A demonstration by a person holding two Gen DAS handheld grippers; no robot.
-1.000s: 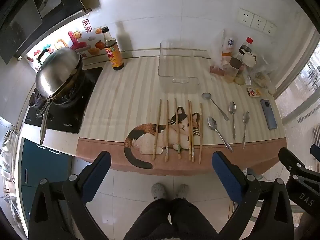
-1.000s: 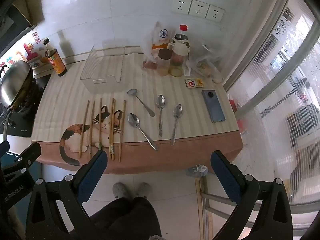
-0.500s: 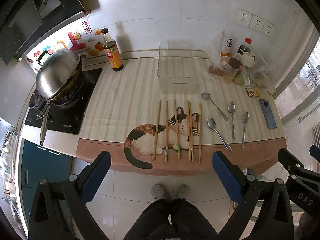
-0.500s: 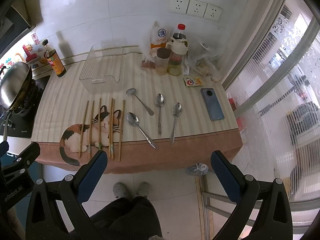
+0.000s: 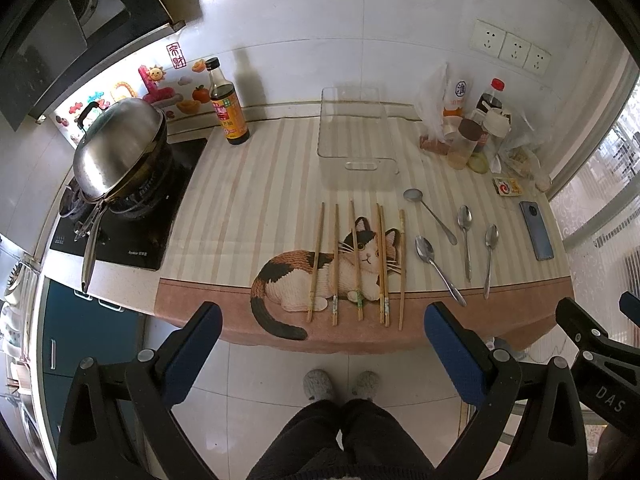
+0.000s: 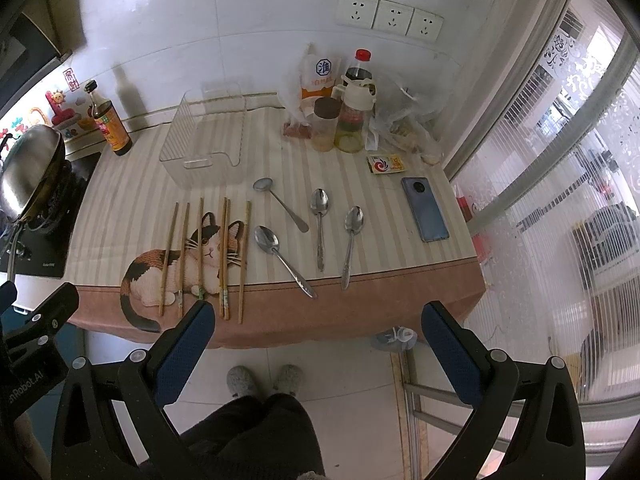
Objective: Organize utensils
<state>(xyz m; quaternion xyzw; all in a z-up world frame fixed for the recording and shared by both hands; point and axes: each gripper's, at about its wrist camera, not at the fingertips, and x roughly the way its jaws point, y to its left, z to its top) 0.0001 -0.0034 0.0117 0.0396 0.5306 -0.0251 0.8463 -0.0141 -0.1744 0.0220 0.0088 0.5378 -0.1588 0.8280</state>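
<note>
Several wooden chopsticks lie side by side on the cat picture of the striped table mat. Several metal spoons lie to their right. A clear plastic box stands empty behind them. My left gripper is open and empty, held above the floor before the table's front edge. My right gripper is open and empty too, level with it on the right.
A lidded wok sits on a stove at left, a sauce bottle beside it. Jars, bottles and bags crowd the back right. A phone lies near the right edge. The person's legs and slippers are below.
Both grippers have drifted slightly; the table sits a little lower and closer in view. Nothing on the table has moved.
</note>
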